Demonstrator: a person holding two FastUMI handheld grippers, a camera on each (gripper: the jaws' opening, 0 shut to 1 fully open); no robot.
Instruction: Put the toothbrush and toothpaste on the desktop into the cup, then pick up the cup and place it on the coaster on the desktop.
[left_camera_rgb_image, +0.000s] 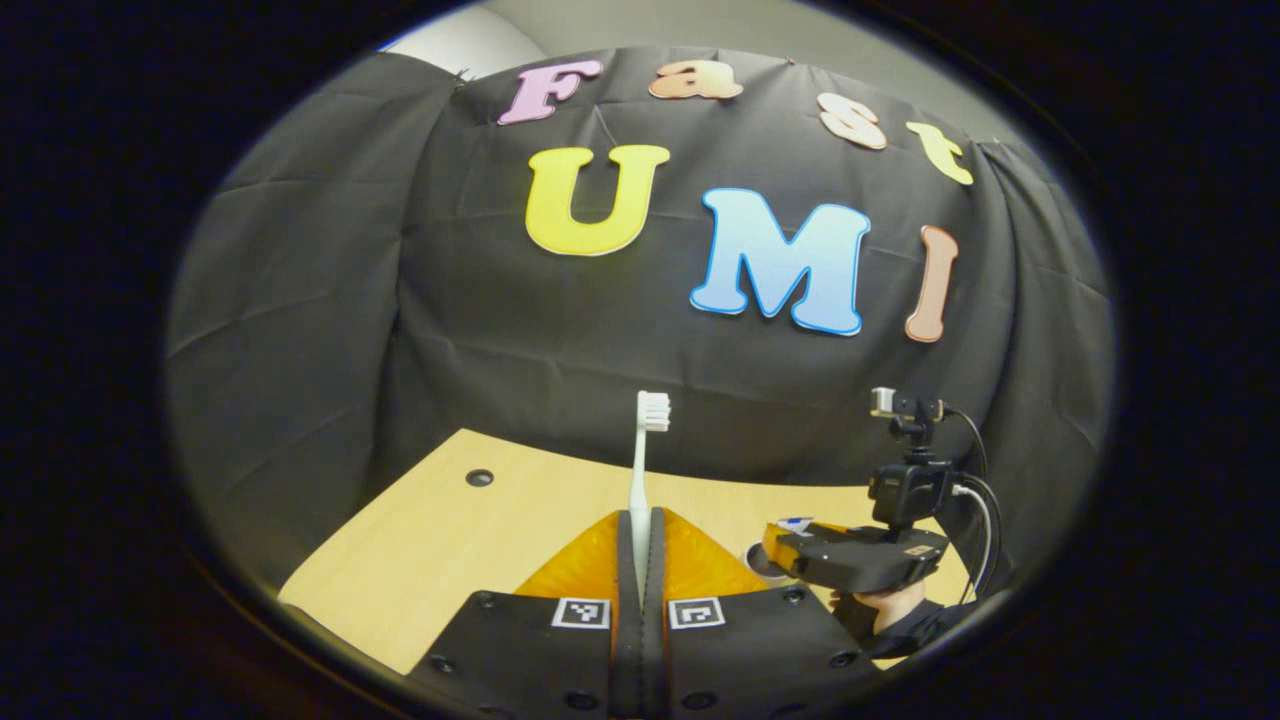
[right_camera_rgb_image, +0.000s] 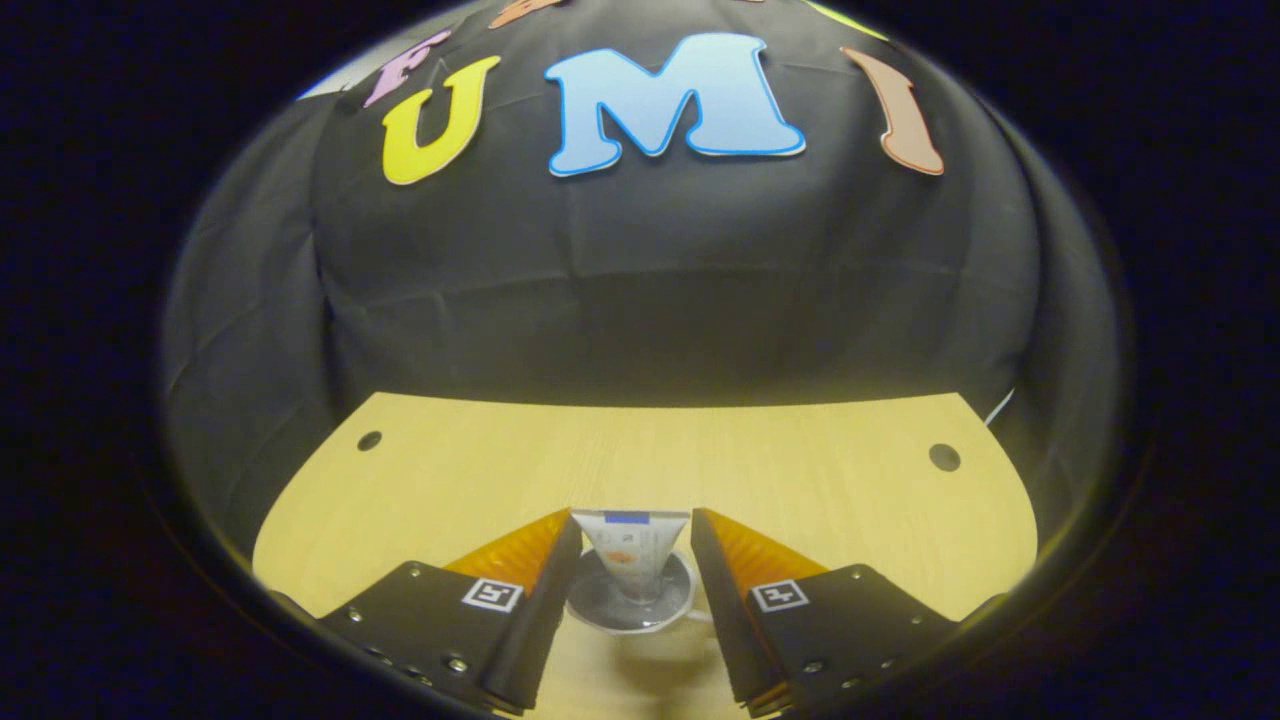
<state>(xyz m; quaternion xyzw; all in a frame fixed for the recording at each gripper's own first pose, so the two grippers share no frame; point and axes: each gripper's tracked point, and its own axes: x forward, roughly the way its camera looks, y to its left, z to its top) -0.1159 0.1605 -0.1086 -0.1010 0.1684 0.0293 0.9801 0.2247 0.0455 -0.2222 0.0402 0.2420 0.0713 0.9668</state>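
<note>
Toothpaste stands in the cup between the right gripper's wide jaws, while the left gripper clamps the upright toothbrush, not yet in; coaster step remains.

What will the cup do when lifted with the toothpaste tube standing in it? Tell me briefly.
The cup looks small and shallow, so probably light. The toothpaste tube stands well above its rim, so it may turn top-heavy and tip. The right gripper stands open around both, gripping neither.
</note>
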